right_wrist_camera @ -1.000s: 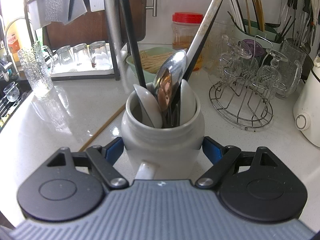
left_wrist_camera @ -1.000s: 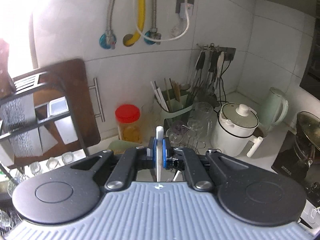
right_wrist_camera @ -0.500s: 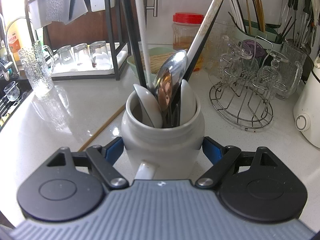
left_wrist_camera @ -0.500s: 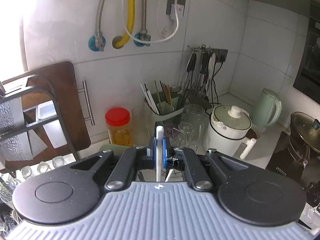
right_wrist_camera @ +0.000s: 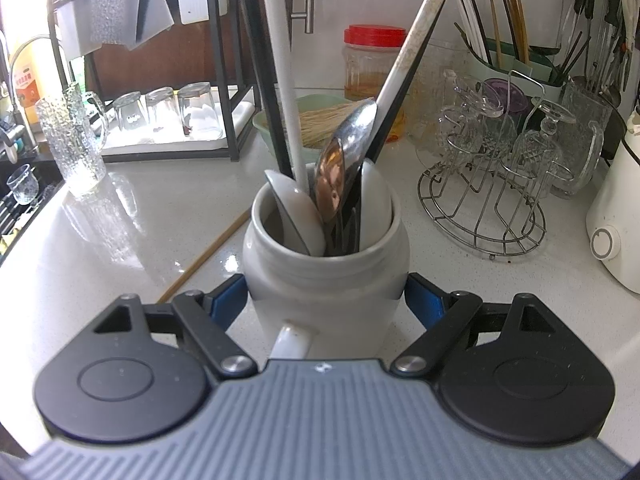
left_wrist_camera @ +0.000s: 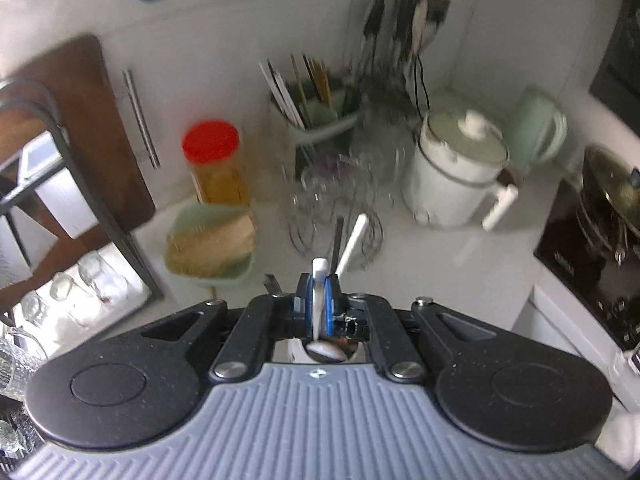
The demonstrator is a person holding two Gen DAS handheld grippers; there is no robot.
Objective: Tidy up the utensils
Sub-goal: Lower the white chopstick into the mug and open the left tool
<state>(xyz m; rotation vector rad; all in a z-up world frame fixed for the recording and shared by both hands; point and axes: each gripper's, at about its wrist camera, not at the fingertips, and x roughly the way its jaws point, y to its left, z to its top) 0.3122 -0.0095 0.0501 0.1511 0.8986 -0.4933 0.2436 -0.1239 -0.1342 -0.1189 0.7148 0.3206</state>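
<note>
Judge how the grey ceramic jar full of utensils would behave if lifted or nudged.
The jar looks thick-walled, so probably heavy. Its glazed sides could slip between the right gripper pads. Long chopsticks leaning out may make it top-heavy.

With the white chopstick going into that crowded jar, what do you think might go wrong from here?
1. The jar is already packed with spoons, so the white chopstick held in the left tongs may catch on the metal spoon and stall or tilt.
2. Pushing down could tip the jar, though the right tongs brace it.
3. A jostled utensil could reach the glass rack nearby.
</note>
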